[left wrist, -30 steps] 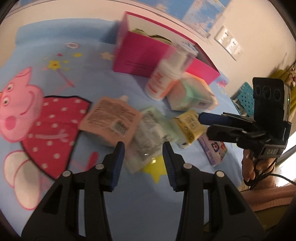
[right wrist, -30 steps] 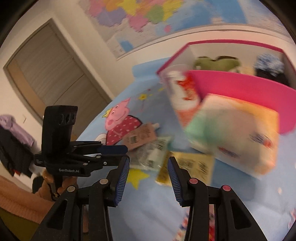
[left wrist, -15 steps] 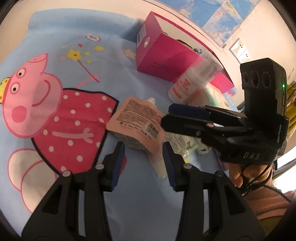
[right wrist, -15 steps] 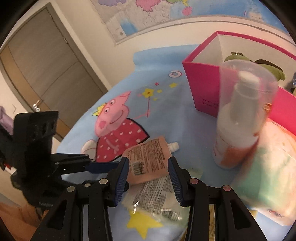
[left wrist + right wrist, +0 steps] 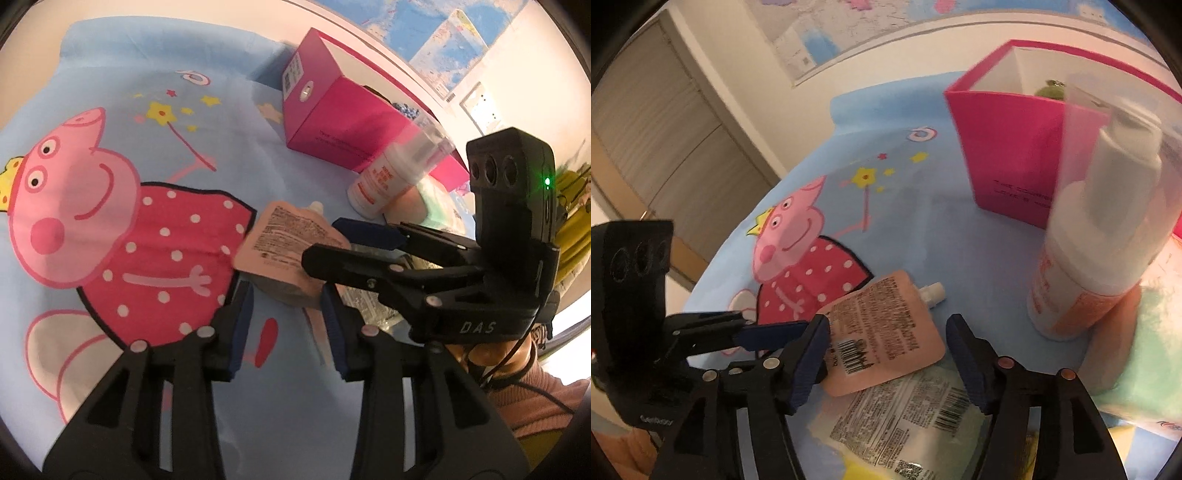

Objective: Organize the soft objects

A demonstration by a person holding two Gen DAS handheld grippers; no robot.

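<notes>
Right wrist view: both grippers (image 5: 886, 354) (image 5: 286, 317) spread, seemingly straddling pink pouch (image 5: 882, 332).

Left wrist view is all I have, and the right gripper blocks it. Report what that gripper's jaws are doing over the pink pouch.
Observer: The right gripper is open, with one jaw on either side of the pink pouch's barcode end. It is not closed on the pouch.
Operator: Name what lies under that pouch.
Observer: A pale green pouch printed with barcodes. The pink one overlaps its far edge.
Operator: Check inside the pink box.
Observer: The pink box has an open top and white inner walls. A green item shows inside, but it is too small to identify.
</notes>
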